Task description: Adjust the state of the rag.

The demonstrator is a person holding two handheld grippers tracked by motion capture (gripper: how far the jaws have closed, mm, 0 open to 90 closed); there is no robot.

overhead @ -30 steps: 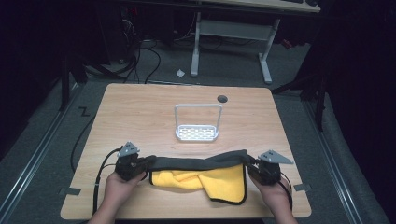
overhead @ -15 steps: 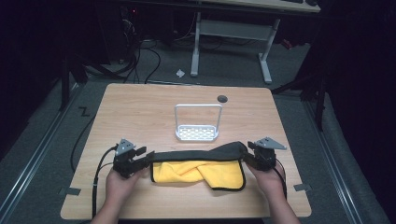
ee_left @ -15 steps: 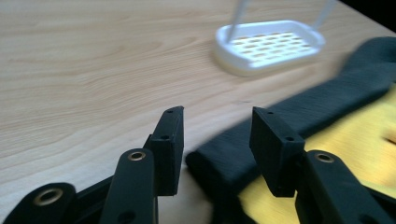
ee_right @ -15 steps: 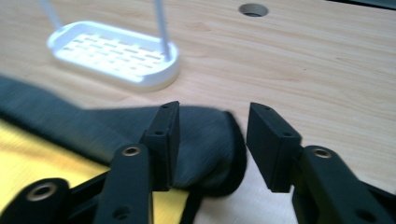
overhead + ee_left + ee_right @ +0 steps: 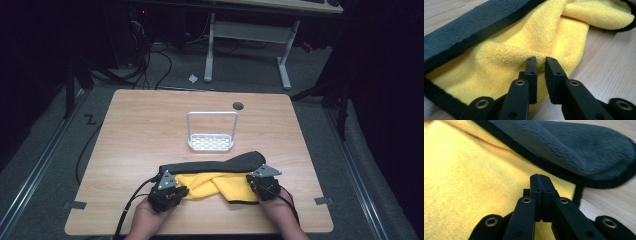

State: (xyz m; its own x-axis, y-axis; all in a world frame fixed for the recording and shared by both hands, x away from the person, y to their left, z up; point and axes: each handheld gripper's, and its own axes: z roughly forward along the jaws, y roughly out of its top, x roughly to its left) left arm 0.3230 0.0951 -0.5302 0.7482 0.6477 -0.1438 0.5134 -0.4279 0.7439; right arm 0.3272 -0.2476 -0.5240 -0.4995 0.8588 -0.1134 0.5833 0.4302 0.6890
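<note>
A yellow cloth [image 5: 212,184] with a dark grey back lies crumpled on the wooden surface [image 5: 140,125], just on the person's side of a small white metal rack [image 5: 211,132] that stands upright near the middle. The cloth's grey side is folded over along the edge nearest the rack. At the cloth's left end, the left hand-held gripper [image 5: 541,65] has its jaws slightly spread, with a ridge of yellow pile at the gap; whether it grips that ridge I cannot tell. At the cloth's right end, the right hand-held gripper [image 5: 540,182] has its jaws pressed together over the yellow side, beside the black hem; any fabric between them is hidden.
</note>
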